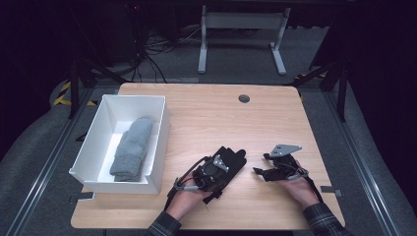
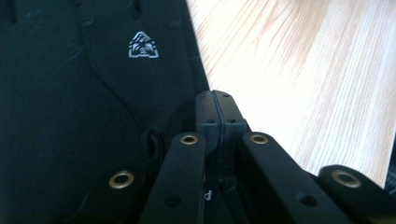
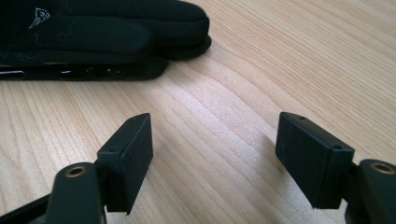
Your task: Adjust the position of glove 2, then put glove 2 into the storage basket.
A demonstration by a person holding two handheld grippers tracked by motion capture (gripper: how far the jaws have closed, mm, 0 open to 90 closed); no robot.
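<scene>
Glove [image 2: 70, 116] black, soft fabric | left gripper [image 2: 216, 100] pinching its edge | right gripper [image 3: 215, 158] wide, empty

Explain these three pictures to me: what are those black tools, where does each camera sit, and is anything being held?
A person sits at a wooden table with a hand-held two-jaw gripper in each hand. The high view looks down from above; the other two cameras ride on the grippers. The left gripper is shut at the edge of a black glove; whether it pinches fabric I cannot tell. The right gripper is open over bare wood, holding nothing. At the left, a white box holds a grey sock.
</scene>
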